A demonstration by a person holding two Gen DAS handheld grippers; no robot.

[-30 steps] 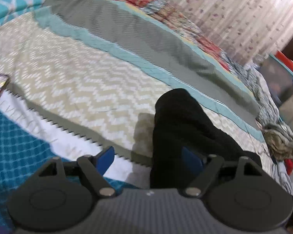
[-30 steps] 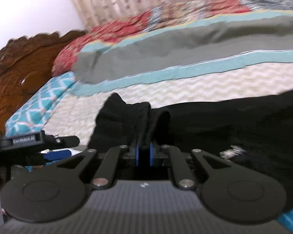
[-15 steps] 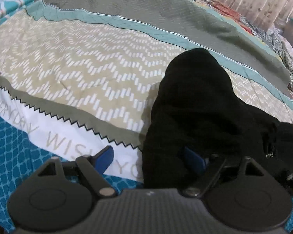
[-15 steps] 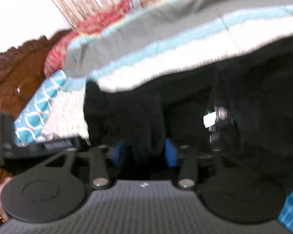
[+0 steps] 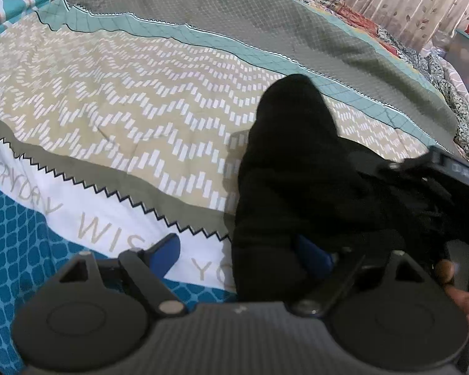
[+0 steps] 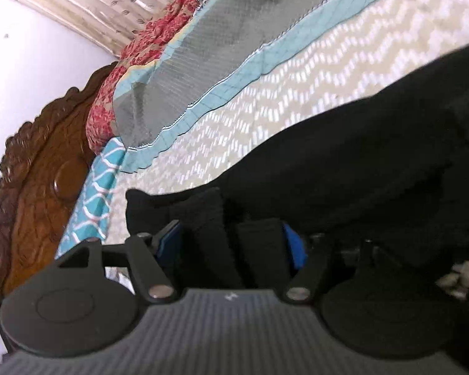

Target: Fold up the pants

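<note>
Black pants (image 5: 297,162) lie bunched on a patterned bedspread (image 5: 125,93). My left gripper (image 5: 239,253) hovers low over their near end. Its jaws are opening, and the cloth drapes over the right pad (image 5: 312,256) while the left pad stands free over the bedspread. In the right wrist view the pants (image 6: 359,156) stretch away to the right. My right gripper (image 6: 231,243) has its blue pads apart, with loose folds of black cloth standing between them. The right gripper's body (image 5: 453,172) also shows at the right edge of the left wrist view.
A carved wooden headboard (image 6: 37,187) and a teal pillow (image 6: 93,193) are at the left. A red floral blanket (image 6: 134,62) lies along the far side, with a curtain (image 6: 78,6) behind. The person's fingers (image 5: 453,284) show at the lower right.
The right gripper, shut on the pants a second ago, has opened and rolled, tilting its view. The left gripper sank closer to the bed. The right gripper came into the left wrist view.
</note>
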